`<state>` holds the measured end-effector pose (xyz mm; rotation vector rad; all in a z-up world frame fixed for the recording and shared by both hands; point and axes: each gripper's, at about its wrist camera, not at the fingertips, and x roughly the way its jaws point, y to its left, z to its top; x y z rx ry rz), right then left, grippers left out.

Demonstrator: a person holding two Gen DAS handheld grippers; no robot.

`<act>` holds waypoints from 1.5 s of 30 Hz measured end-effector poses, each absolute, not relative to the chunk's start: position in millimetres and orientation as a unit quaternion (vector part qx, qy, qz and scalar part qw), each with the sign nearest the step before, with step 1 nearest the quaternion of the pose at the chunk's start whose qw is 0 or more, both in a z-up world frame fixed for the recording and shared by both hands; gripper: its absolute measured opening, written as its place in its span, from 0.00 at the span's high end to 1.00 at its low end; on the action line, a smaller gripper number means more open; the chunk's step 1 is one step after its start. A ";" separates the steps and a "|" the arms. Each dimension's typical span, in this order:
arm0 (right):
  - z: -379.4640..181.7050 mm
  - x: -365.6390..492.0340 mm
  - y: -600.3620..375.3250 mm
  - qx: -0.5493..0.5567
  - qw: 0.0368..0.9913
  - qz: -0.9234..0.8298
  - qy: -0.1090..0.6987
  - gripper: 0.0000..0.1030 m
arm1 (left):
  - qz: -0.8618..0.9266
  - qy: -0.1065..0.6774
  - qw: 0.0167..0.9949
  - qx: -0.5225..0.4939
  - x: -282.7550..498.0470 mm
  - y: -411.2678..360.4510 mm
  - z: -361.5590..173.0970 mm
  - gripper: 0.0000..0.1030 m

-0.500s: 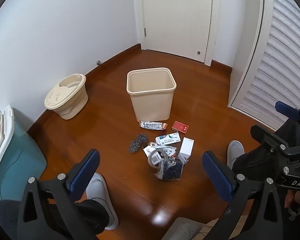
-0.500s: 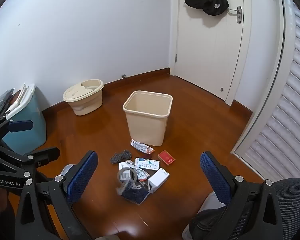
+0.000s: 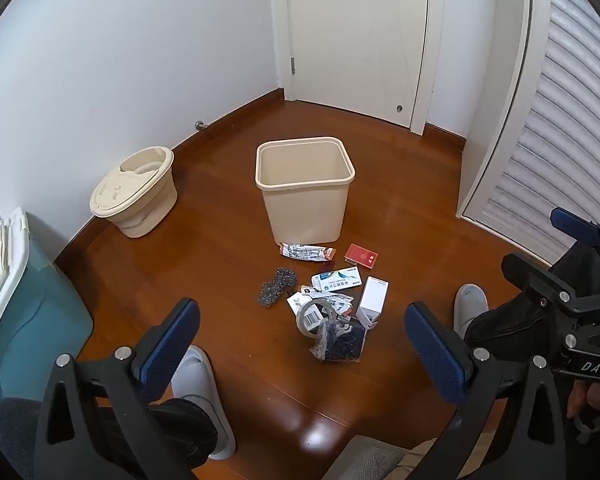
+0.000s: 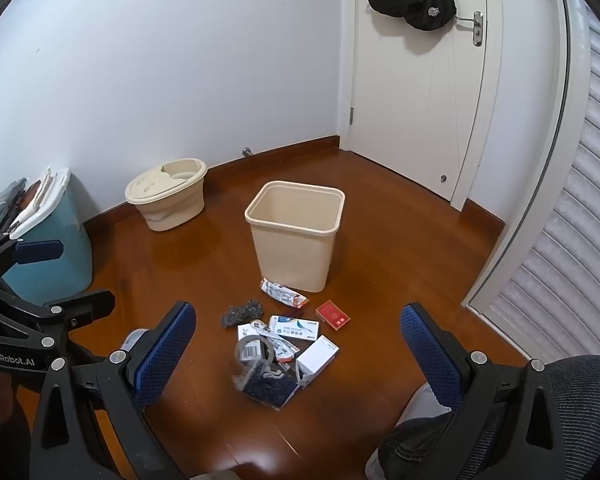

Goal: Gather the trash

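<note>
A beige trash bin (image 3: 305,188) (image 4: 296,236) stands open and looks empty on the wooden floor. In front of it lies a pile of trash: a snack wrapper (image 3: 306,252), a red box (image 3: 361,256) (image 4: 333,315), a grey scouring pad (image 3: 277,286) (image 4: 241,313), a blue-white carton (image 3: 337,279), a white box (image 3: 373,296) (image 4: 317,355), a tape roll (image 3: 314,317) and a dark bag (image 3: 340,340) (image 4: 269,385). My left gripper (image 3: 302,346) and right gripper (image 4: 298,350) are both open and empty, held well above the pile.
A beige lidded bucket (image 3: 134,192) stands by the left wall. A teal bin (image 3: 32,320) with papers is at far left. A white door (image 3: 360,40) with bags on its handle is behind, a louvred door (image 3: 548,128) to the right. My slippered feet (image 3: 198,376) flank the pile.
Both views have tilted slightly; the pile and bin sit a little differently in frame. Nothing on the floor has moved and both grippers remain open.
</note>
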<state>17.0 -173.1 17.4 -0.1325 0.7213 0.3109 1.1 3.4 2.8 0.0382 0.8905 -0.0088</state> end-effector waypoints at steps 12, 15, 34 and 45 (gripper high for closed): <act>18.0 17.8 -170.4 -0.068 0.921 0.151 0.354 0.00 | -0.005 0.429 0.903 0.013 0.3 6.8 3.6 0.00; 17.9 18.1 -170.0 -0.068 0.920 0.152 0.354 0.00 | -0.003 0.429 0.903 0.012 0.6 7.5 3.7 0.00; 17.1 17.4 -169.2 -0.069 0.921 0.150 0.354 0.00 | -0.002 0.427 0.904 0.006 -0.9 7.1 5.9 0.00; 16.0 17.7 -168.5 -0.069 0.921 0.150 0.354 0.00 | -0.003 0.428 0.904 0.003 0.3 7.9 5.3 0.00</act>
